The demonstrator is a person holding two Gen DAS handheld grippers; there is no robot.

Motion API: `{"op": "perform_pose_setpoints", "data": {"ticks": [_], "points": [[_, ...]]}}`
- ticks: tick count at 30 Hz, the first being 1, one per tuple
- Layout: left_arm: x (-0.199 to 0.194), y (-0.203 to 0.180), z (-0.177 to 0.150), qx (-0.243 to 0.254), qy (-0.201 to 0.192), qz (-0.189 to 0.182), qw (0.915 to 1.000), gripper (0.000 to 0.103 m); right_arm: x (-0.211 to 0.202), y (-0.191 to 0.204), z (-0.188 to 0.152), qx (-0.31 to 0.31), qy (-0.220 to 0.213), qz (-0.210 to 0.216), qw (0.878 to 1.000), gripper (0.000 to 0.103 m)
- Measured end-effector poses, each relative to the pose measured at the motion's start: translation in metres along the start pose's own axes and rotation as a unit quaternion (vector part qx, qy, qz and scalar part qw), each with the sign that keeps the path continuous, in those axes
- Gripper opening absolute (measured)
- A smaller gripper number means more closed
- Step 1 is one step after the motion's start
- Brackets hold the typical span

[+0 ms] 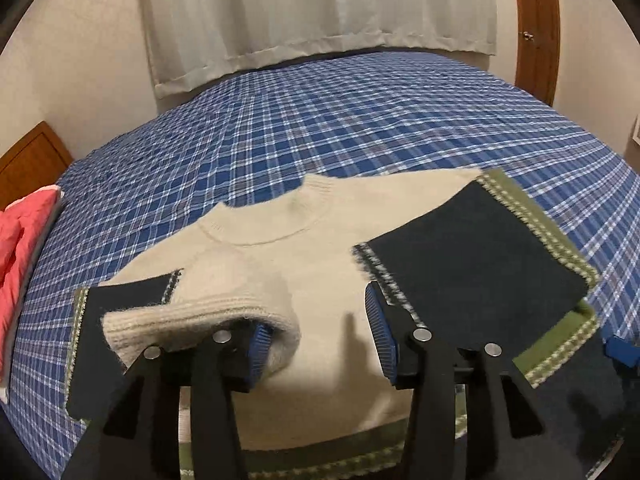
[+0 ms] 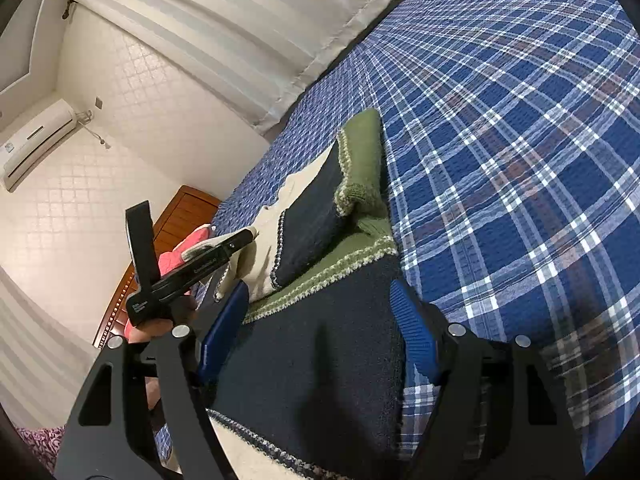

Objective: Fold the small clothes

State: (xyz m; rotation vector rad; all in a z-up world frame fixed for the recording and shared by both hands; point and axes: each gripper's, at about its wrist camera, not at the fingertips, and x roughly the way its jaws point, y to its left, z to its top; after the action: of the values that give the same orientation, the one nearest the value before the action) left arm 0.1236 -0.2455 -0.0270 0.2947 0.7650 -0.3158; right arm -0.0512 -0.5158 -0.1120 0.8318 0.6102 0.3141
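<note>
Knit sweater [image 1: 280, 264] looks soft, floppy and light; best gripped at cuffs or hem. Left gripper [image 1: 320, 344] jaws apart beside the cream cuff [image 1: 192, 320], nothing clamped. Right gripper [image 2: 320, 344] jaws wide, straddling the navy sleeve [image 2: 312, 380], unpinched.

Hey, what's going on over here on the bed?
A person with a handheld gripper in each hand is folding a small cream knit sweater with navy and green sleeves on the blue plaid bedspread. Both sleeves are folded in over the body. The left gripper is open above the left cuff; the right gripper is open over the navy fabric.
</note>
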Motion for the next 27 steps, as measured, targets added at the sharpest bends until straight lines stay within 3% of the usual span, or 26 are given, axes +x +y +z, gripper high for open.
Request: {"op": "perform_pose_setpoints", "data": {"ticks": [3,8,14,20,23,27], "points": [[-0.002,-0.004,0.003,0.003,0.001,-0.008,1.0,0.054,-0.002,-0.001,0.0,0.0,0.0,0.0,1.0,0.073],[0.006,-0.012,-0.008,0.053,0.043,-0.002,0.9976,0.054,-0.001,0.0,0.0,0.001,0.0,0.001,1.0,0.073],[-0.007,0.0,-0.032,0.02,0.051,-0.043,0.9975,0.054,-0.002,-0.002,0.0,0.0,0.0,0.0,1.0,0.073],[-0.024,0.022,-0.061,-0.035,0.067,-0.099,0.9922,0.054,-0.003,-0.002,0.0,0.001,0.002,-0.003,1.0,0.073],[-0.047,0.039,-0.08,-0.051,0.05,-0.12,0.9902,0.054,-0.008,0.002,0.003,-0.005,0.009,-0.024,1.0,0.073],[-0.072,0.077,-0.104,-0.075,0.03,-0.116,0.9899,0.054,-0.009,0.047,0.006,-0.09,0.005,-0.116,0.989,0.073]]}}
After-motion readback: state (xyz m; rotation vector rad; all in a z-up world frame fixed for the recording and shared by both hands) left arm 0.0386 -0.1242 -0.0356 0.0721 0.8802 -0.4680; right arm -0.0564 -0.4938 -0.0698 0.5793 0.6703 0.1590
